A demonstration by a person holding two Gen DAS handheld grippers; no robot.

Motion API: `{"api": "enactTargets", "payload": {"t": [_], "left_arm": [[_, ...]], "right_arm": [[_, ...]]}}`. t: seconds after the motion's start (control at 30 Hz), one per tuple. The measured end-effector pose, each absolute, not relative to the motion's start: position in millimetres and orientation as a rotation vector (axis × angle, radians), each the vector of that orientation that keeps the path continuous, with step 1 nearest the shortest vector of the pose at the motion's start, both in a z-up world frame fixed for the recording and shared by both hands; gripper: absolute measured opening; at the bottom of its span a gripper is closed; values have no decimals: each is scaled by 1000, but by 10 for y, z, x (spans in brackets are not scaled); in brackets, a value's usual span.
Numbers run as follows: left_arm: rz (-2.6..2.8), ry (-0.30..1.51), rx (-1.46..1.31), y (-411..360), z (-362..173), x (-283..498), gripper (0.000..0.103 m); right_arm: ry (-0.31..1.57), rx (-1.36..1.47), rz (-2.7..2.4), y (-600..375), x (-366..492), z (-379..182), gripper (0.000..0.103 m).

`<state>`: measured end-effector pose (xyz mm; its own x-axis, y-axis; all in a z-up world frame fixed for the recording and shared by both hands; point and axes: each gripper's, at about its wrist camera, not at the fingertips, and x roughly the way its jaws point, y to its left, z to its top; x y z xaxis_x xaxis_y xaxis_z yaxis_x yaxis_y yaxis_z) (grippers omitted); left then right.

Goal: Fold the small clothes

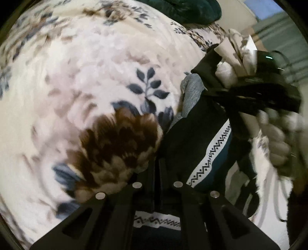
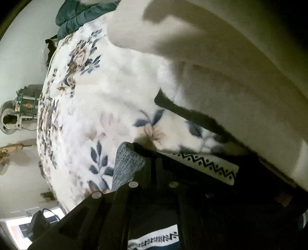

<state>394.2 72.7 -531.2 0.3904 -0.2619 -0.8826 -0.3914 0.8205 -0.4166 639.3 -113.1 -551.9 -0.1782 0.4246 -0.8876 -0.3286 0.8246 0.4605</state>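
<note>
A small dark garment [image 1: 194, 134] with a white zigzag-patterned band [image 1: 211, 152] and a grey knit part [image 1: 189, 92] hangs between both grippers above a floral fleece blanket [image 1: 86, 77]. My left gripper [image 1: 157, 169] is shut on the garment's edge. The right gripper [image 1: 248, 90] shows in the left wrist view, held by a hand, with the cloth in it. In the right wrist view my right gripper [image 2: 159, 165] is shut on the same garment [image 2: 192, 192]; its patterned band [image 2: 207, 163] and grey knit part [image 2: 127, 165] show beside the fingers.
The blanket [image 2: 107, 96] covers a bed. A dark green cushion or quilt [image 1: 184, 11] lies at its far end, also in the right wrist view [image 2: 80, 15]. A pale cloth [image 2: 221, 67] hangs close on the right. A shelf [image 2: 28, 103] stands by the wall.
</note>
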Motion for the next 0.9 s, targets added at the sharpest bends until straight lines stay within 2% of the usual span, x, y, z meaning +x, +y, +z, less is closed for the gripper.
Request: {"api": "enactTargets", "payload": {"t": [0.03, 0.07, 0.1, 0.13, 0.17, 0.23, 0.33, 0.37, 0.47, 0.7, 0.73, 0.77, 0.9], "left_arm": [[108, 1193, -591, 710, -5255, 3972, 4], [118, 1187, -548, 691, -5199, 4002, 9], [130, 1173, -501, 665, -5121, 4048, 16], [139, 1167, -480, 657, -5086, 4080, 40], [146, 1155, -458, 636, -5038, 4121, 66], [151, 1114, -415, 565, -4939, 4214, 80], [135, 1102, -335, 375, -4871, 4404, 82], [128, 1105, -319, 323, -4871, 4454, 88], [124, 1118, -267, 104, -4925, 4643, 89], [131, 1194, -138, -138, -5217, 4998, 89], [137, 1198, -127, -134, -5234, 5020, 89], [147, 1198, -119, -116, -5238, 5036, 89], [169, 1186, -120, -45, -5194, 5020, 89]], "right_arm": [[1611, 114, 686, -1273, 6339, -5411, 20], [1585, 146, 680, -1489, 6256, -5271, 38], [1559, 164, 652, -1731, 6166, -5145, 46], [1534, 188, 616, -2007, 6062, -5026, 54], [1515, 224, 566, -2352, 5937, -4920, 54], [1493, 269, 426, -3016, 5700, -4782, 54], [1451, 312, 174, -4031, 5173, -4665, 55], [1443, 331, 89, -4344, 5003, -4667, 56], [1460, 449, -65, -4989, 4647, -4868, 57], [1510, 576, -24, -5152, 4480, -5516, 56], [1505, 588, -2, -5106, 4485, -5542, 26], [1478, 562, 1, -5038, 4486, -5496, 5], [1295, 529, 34, -4916, 4468, -4925, 4]]}}
